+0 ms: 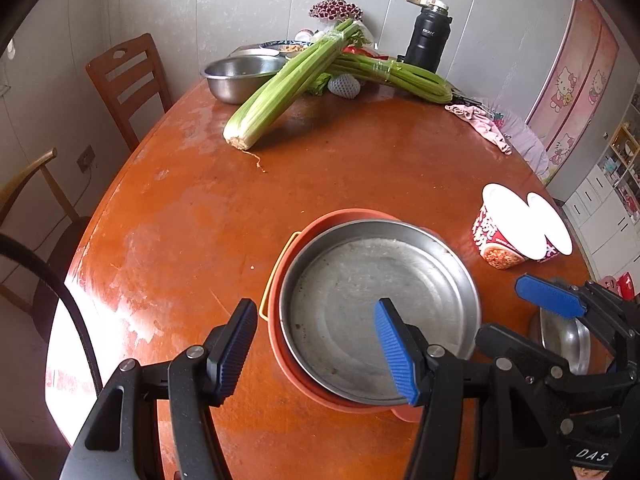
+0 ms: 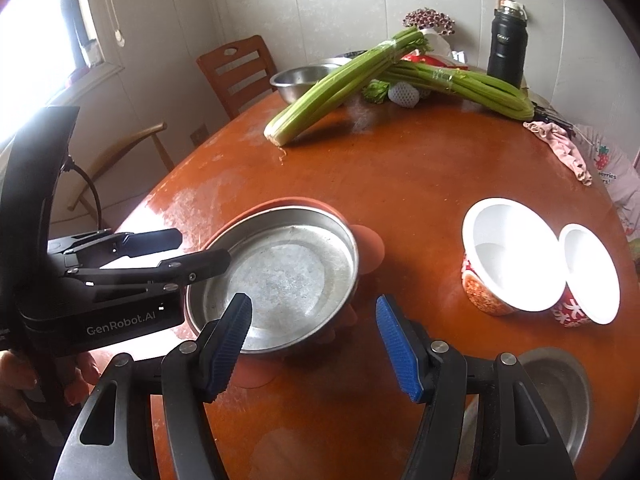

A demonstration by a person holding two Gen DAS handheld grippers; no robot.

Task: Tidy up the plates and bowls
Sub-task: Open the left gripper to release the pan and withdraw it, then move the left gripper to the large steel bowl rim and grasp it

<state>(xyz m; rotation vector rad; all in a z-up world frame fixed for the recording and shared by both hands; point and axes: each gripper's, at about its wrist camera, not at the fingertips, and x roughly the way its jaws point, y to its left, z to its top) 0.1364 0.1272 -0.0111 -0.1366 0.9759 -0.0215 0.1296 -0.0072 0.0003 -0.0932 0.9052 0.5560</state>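
A steel plate (image 1: 360,304) lies nested in an orange plastic dish (image 1: 288,248) near the front of the brown table (image 1: 192,216). My left gripper (image 1: 316,352) hovers open over the plate's left rim, holding nothing. In the right wrist view the same steel plate (image 2: 280,276) lies just ahead of my right gripper (image 2: 314,348), which is open and empty above the table. The left gripper (image 2: 204,246) reaches in from the left at the plate's rim. Two white paper noodle bowls (image 2: 512,256) stand to the right. A small steel bowl (image 2: 556,392) sits at the front right.
Two celery bunches (image 1: 280,84) lie across the far table, beside a steel basin (image 1: 236,74), a black flask (image 1: 428,36) and a foam-netted fruit (image 1: 344,86). A pink cloth (image 1: 480,124) hangs at the right edge. Wooden chairs (image 1: 124,80) stand to the left.
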